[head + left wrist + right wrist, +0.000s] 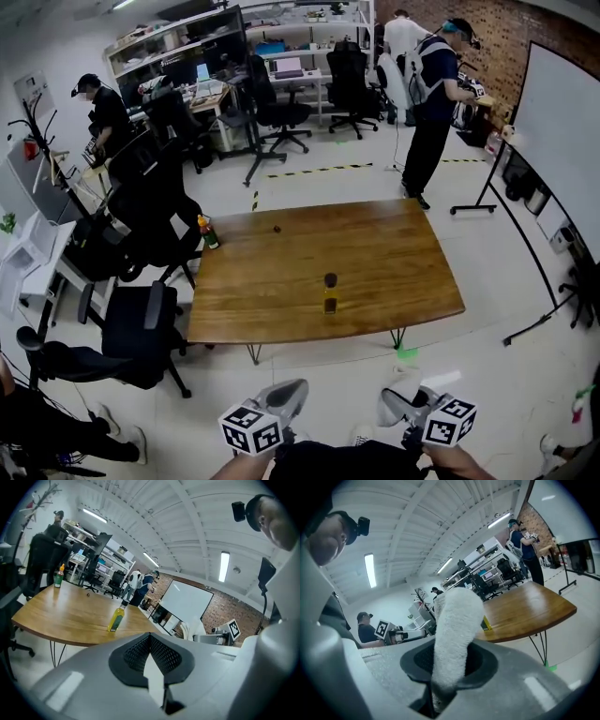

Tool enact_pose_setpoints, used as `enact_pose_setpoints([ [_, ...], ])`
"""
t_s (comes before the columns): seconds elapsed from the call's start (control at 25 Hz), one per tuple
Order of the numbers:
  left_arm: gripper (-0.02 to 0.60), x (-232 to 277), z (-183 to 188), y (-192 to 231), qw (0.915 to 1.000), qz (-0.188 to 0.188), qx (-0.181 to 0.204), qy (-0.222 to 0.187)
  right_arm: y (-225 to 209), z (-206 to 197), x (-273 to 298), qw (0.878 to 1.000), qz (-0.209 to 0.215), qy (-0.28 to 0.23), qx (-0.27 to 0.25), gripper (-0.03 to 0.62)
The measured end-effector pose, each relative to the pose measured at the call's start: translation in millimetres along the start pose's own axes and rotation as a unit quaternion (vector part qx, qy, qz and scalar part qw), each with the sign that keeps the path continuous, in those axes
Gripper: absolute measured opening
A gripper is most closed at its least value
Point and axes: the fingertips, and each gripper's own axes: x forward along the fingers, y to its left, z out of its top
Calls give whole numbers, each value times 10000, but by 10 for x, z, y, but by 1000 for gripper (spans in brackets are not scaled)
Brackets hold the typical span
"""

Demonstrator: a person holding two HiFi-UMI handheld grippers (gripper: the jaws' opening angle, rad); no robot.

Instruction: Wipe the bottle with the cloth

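Note:
A small bottle [329,292] of yellow liquid with a dark cap stands upright near the front edge of the wooden table [394,262]. Both grippers are held low in front of the table, well short of it. My left gripper [284,399] is shut with nothing between its fingers; in its own view the bottle [116,618] stands ahead to the left of the jaws [151,643]. My right gripper [401,406] is shut on a white cloth [454,625], which sticks up from the jaws [449,663] and hides most of the bottle [486,623].
A green bottle with an orange cap [207,232] stands at the table's far left corner, and a small dark object [277,227] lies near the far edge. Black office chairs [131,328] crowd the left side. A whiteboard [562,141] stands at right. People stand in the background.

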Motion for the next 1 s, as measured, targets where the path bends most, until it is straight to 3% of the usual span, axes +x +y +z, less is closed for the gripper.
enact_pose_setpoints([
  [0.32,15,-134,-151,4,9979,-544,165,312,320,-416,40,9989,-396,-131,232,72],
  [0.52,15,-259,-186,51,9985,-388,141,372,350,-488,15,9986,-437,26,296,72],
  [0.68,15,-262,-150,37,9995,-225,-100,221,215,-384,32,9990,-400,203,91,71],
  [1.0,15,-64,-116,-51,10000,18,-86,-37,72,-188,25,9992,-157,329,-186,71],
])
